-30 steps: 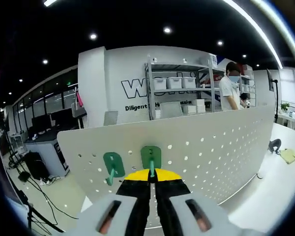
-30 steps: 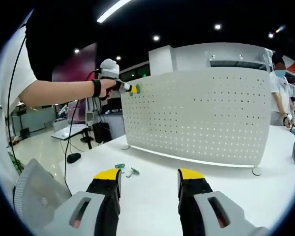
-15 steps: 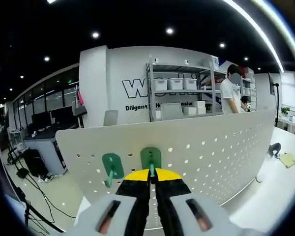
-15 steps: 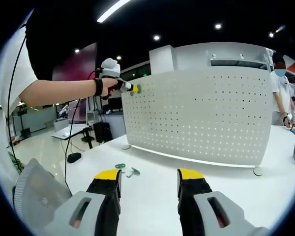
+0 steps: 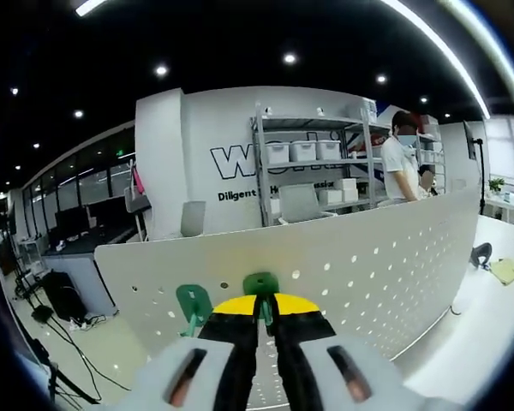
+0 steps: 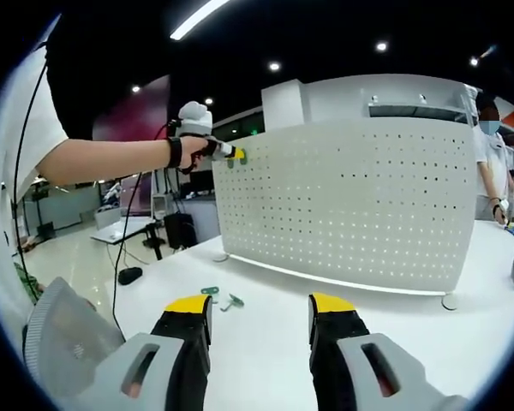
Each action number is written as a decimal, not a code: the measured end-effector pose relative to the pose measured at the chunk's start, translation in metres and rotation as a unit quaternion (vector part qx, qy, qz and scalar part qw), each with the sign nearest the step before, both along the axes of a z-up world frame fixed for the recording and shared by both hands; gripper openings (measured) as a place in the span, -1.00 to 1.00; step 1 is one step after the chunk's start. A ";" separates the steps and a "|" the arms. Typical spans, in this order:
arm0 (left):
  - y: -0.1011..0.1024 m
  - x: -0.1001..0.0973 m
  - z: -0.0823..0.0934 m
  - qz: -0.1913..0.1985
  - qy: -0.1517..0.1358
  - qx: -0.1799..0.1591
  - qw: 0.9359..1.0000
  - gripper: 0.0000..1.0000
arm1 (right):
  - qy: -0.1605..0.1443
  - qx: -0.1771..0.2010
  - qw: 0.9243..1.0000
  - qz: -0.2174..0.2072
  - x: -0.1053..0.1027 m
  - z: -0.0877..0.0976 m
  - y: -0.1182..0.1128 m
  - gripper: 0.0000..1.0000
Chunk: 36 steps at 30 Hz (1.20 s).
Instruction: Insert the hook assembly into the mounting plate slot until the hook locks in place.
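Since a second ago: pegboard top edge risen nearer the left gripper (image 5: pixel 264 301) in its own view, green plates lower; mostly camera shift. Right gripper view unchanged.

Noted left to right, left gripper view: one mounted green hook (image 5: pixel 194 307) just beside; one held hook (image 5: pixel 260 286), jaws closed on its stem, plate against the white pegboard (image 5: pixel 385 257). Stem axis runs straight ahead from the jaws, into the panel. Seating not confirmable.

Right gripper view: two loose hooks (image 6: pixel 222 297) on the table (image 6: pixel 265 342), ahead-left of the right gripper (image 6: pixel 259 325), jaws apart, holding nothing. Left gripper nearer the panel. Hooks counted: four.
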<state>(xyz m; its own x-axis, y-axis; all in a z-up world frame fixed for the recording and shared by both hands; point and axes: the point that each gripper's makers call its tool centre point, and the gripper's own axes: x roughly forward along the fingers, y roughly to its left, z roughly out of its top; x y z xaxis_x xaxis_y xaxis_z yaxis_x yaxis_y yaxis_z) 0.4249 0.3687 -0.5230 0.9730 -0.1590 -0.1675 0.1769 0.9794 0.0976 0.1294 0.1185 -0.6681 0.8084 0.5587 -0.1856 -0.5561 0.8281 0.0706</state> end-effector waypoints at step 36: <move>0.002 -0.039 -0.002 -0.029 -0.014 0.003 0.999 -0.59 | -0.003 -0.010 0.999 0.031 -0.005 0.006 0.016 -0.10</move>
